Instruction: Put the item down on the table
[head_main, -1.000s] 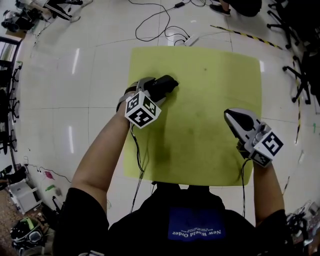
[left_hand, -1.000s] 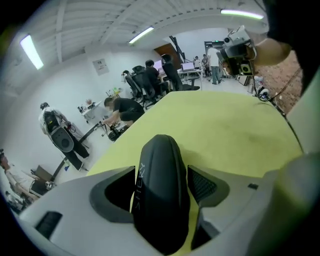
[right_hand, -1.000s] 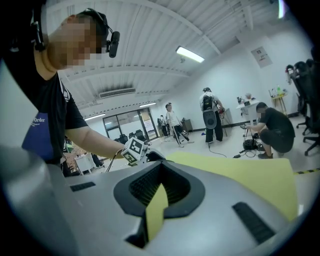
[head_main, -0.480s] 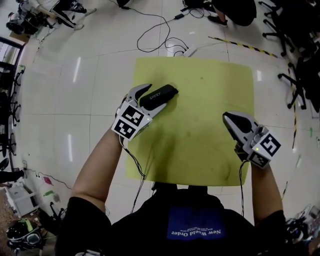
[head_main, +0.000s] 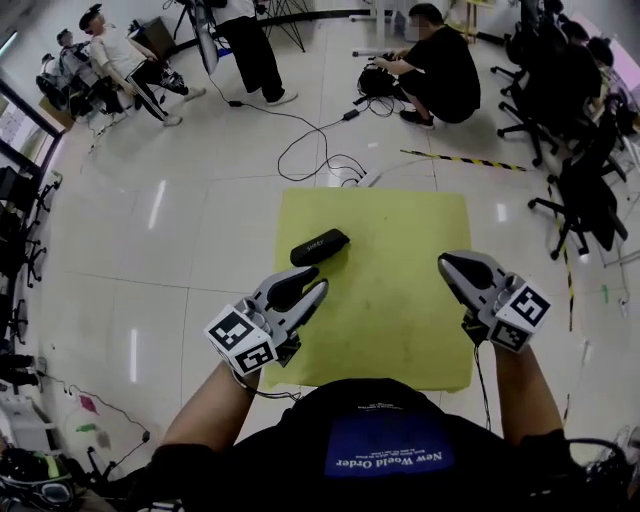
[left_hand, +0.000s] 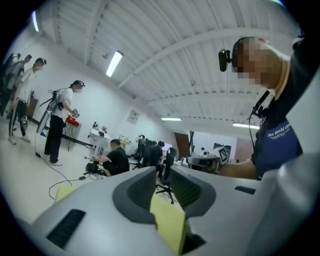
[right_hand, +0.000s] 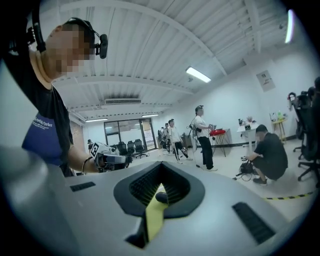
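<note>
Black case (head_main: 320, 246) lies flat on the yellow table (head_main: 420, 300). The empty left gripper (head_main: 305, 283) is nearer, jaws closing. Lift clear, don't clip it. Right gripper (head_main: 446, 263) is pinched together, idle.

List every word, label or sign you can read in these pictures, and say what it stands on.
"New World Order": white print on a blue patch on the person's shirt, upside down in the head view.
Pale print on the black item: too small to read.
Wall sign in the right gripper view: blurred, unreadable.
Wall poster in the left gripper view: too small to read.
</note>
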